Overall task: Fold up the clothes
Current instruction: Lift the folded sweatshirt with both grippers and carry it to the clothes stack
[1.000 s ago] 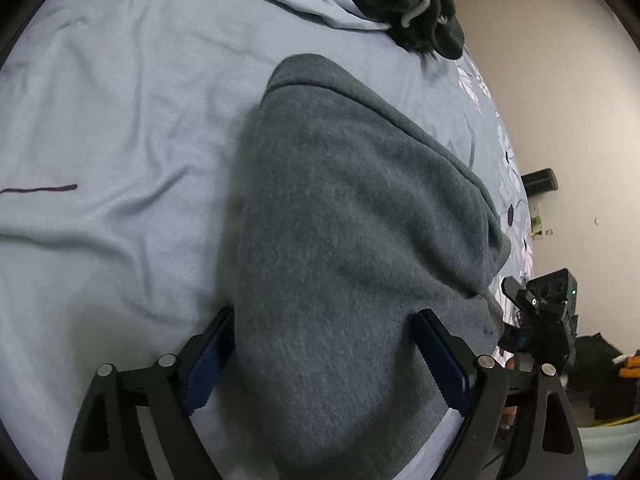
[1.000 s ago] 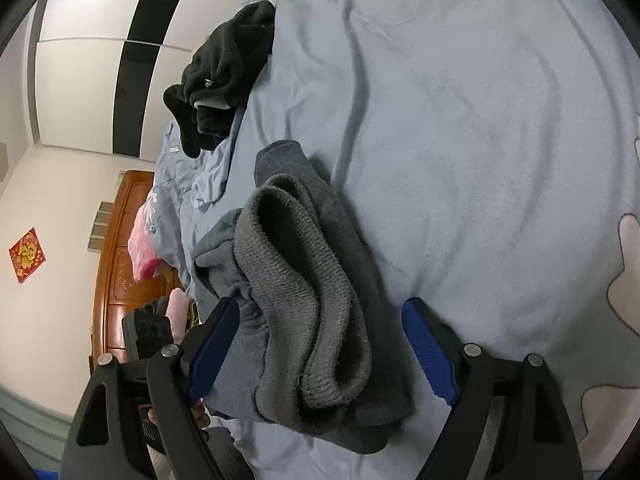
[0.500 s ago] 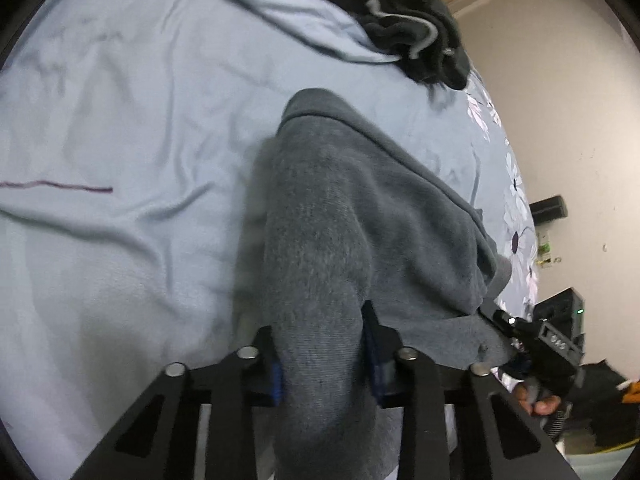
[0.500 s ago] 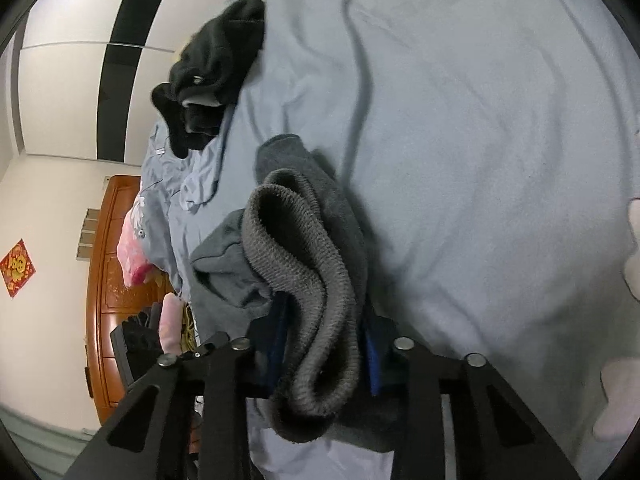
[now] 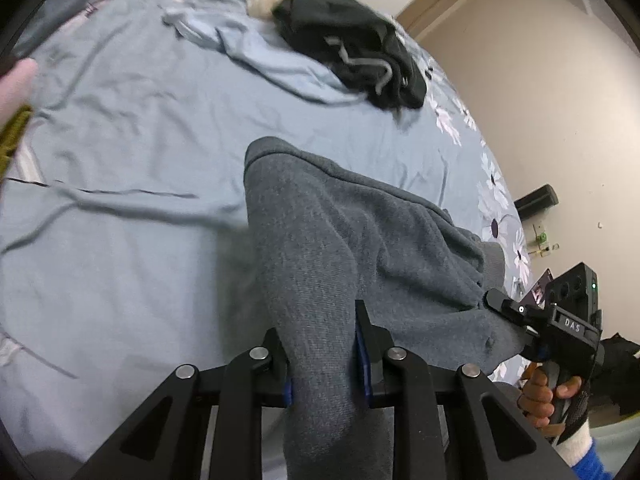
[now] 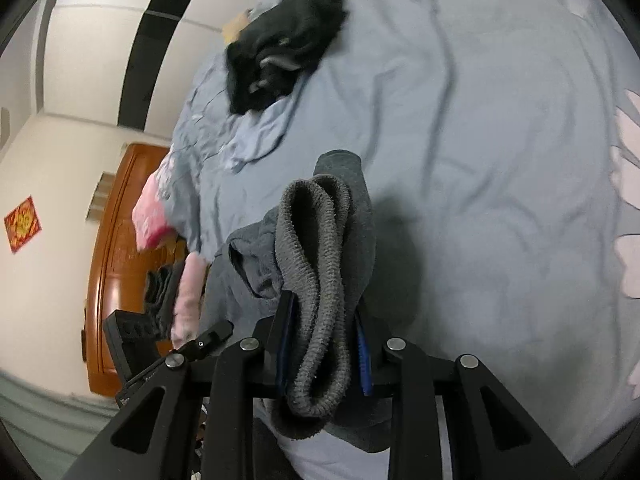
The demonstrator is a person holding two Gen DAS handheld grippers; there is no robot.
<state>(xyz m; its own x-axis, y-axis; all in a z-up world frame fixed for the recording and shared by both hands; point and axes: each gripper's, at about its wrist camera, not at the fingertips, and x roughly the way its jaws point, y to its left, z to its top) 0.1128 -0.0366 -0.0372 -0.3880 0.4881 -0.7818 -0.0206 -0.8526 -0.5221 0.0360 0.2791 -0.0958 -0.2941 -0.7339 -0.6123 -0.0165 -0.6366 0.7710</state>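
Left wrist view: the left gripper (image 5: 323,354) pinches a bunched fold of a grey sweater (image 5: 340,240), its jaws closing further on the cloth, above a pale blue bedsheet (image 5: 140,240). At the right edge a hand (image 5: 546,394) holds the right gripper (image 6: 322,346), which in its own view is clamped on the sweater's ribbed hem (image 6: 316,272). The garment hangs between them over the bed. A black hoodie (image 5: 352,50) lies crumpled farther up the bed.

The left gripper (image 5: 324,354) is closing its fingers on grey cloth; the right gripper (image 6: 322,350) clamps likewise.
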